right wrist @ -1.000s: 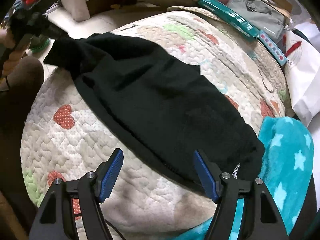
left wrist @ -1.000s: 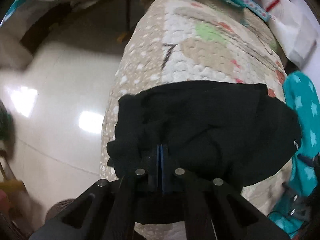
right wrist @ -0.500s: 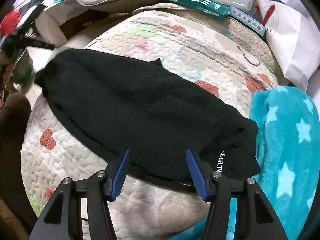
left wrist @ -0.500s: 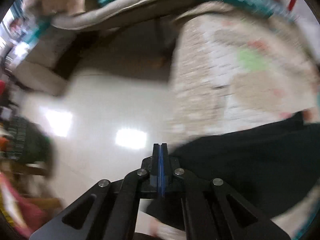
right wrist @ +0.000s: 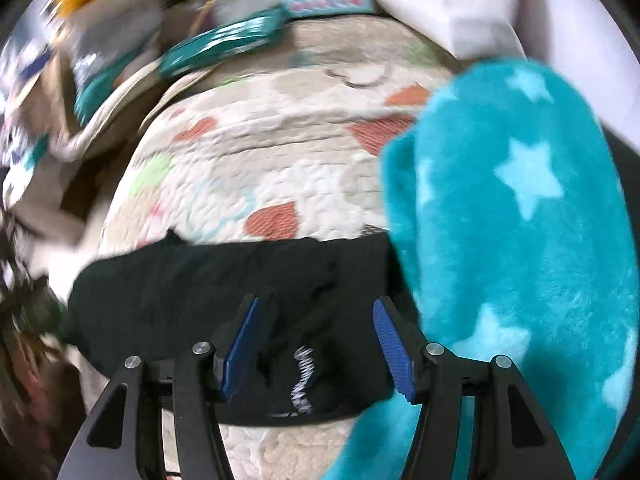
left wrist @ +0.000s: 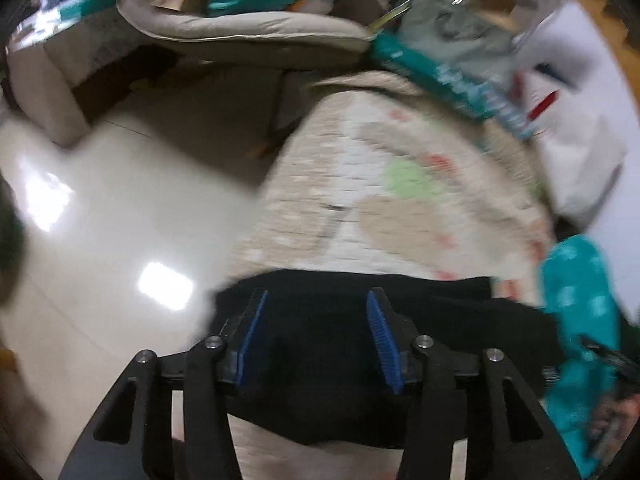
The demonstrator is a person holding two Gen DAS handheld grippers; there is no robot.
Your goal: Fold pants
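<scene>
Black pants (left wrist: 420,320) lie flat in a band across a quilted mat (left wrist: 400,200), both grippers poised above with jaws apart and empty. The left gripper (left wrist: 316,336) frames the left end by the tiled floor (left wrist: 120,200); the right gripper (right wrist: 316,344) frames the end beside a teal star blanket (right wrist: 520,200). The fabric looks soft, light and limp, best pinched at edges or corners. Only the right view shows white lettering (right wrist: 302,380).

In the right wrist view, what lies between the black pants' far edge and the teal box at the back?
Only bare patterned quilt separates the black pants from the teal box, shown in the right wrist view.
</scene>
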